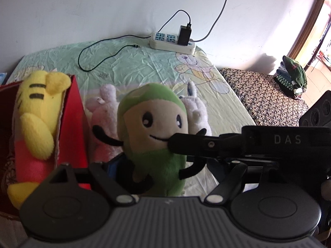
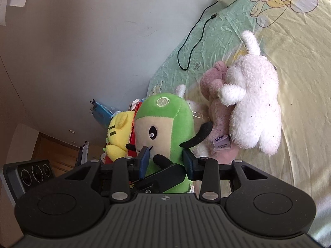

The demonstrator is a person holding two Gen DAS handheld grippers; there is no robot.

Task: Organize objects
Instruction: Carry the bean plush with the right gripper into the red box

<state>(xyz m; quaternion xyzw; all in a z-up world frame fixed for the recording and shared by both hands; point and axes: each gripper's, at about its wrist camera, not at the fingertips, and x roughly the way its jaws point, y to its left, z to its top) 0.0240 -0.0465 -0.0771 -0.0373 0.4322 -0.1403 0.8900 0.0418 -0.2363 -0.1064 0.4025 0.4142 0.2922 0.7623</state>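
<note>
A green plush toy with a cream face [image 1: 153,128] stands upright right in front of the left gripper. It also shows in the right wrist view [image 2: 165,124]. My right gripper [image 2: 165,161] is shut on its lower body, the blue pads [image 2: 144,159] on both sides. In the left wrist view the right gripper's black finger [image 1: 196,144] reaches in from the right across the toy. The left gripper's fingers are hidden behind the toy. A yellow tiger plush [image 1: 39,115] lies in a red box [image 1: 72,128] at left. White [image 2: 254,107] and pink [image 2: 215,95] plush toys lie on the bed.
A pale green and yellow bed sheet [image 1: 157,70] covers the bed. A white power strip [image 1: 171,43] with a black charger and black cable [image 1: 97,62] lies by the wall. A patterned surface [image 1: 260,99] with folded clothes [image 1: 291,76] is at right.
</note>
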